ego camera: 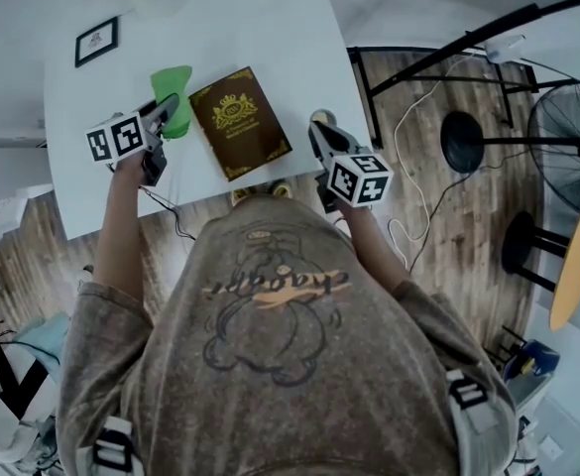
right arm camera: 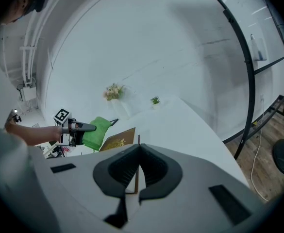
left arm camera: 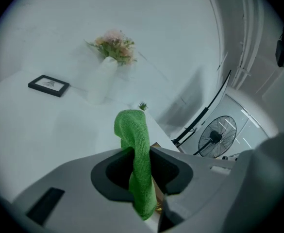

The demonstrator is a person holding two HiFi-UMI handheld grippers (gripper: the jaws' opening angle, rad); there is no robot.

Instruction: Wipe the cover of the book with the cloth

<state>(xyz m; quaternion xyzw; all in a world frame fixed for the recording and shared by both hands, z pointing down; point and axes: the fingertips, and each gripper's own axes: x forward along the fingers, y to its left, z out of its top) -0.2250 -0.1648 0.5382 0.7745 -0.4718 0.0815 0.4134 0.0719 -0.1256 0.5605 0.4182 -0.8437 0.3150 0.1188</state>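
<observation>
The left tool [ego camera: 169,108], upper left in the head view, pinches the cloth [ego camera: 174,82] just left of the book [ego camera: 240,122]. The book lies upper centre on the table [ego camera: 299,48]. The right tool [ego camera: 319,127], jaws together and empty, is right of the book.

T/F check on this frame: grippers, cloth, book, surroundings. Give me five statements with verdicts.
1. The left gripper is shut on the cloth. True.
2. The cloth lies spread on the book. False: it is in the left gripper, to the left of the book.
3. The book is closed, cover up, on the table. True.
4. The right gripper holds the book. False: its jaws are together with nothing between them, to the right of the book.
5. The fan stands on the table. False: it stands on the floor, to the right of the table.
</observation>
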